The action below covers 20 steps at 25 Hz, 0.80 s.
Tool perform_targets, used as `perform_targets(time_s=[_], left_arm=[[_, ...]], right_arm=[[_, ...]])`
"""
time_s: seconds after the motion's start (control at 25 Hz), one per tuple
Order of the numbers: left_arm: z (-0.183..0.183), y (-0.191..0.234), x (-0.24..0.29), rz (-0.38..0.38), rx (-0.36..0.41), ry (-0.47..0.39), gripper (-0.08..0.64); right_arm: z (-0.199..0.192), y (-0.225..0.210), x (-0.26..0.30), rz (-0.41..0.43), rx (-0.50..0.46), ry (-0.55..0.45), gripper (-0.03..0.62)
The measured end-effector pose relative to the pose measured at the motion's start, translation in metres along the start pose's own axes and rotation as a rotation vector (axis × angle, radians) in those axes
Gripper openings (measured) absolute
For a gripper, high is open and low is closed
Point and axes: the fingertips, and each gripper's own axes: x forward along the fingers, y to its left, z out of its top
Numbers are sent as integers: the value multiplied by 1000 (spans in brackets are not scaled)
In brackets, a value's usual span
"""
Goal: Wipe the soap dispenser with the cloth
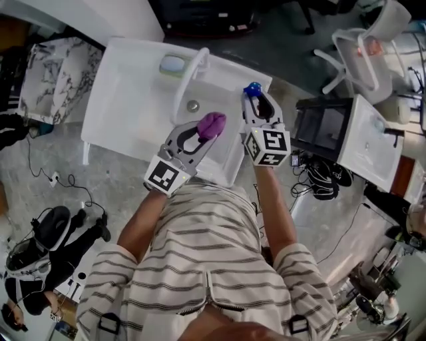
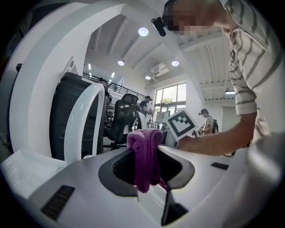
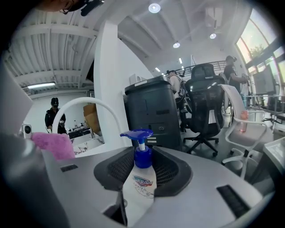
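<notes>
Our striped shirt (image 1: 200, 253) nearest, white sink (image 1: 123, 80) beyond
Left gripper (image 1: 202, 135) clamps our soft cloth (image 1: 213, 124); right gripper (image 1: 259, 105) pinches the likely light, slick soap dispenser (image 3: 139, 182) below its pump (image 3: 136, 132)

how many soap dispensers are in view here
1. The soap dispenser is held by the right gripper above the white sink, near the purple cloth clamped in the left gripper. Others may be hidden behind the person.

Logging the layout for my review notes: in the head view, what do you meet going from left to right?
marble cabinet → cloth → dispenser → chair
</notes>
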Motion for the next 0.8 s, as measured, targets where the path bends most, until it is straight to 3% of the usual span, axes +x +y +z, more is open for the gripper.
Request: perform_targets(time_s=[0.8], left_arm=[[-20,-3,9,-26,-53,49,115]], right_arm=[[-45,-24,80,-104,-30,53,133]])
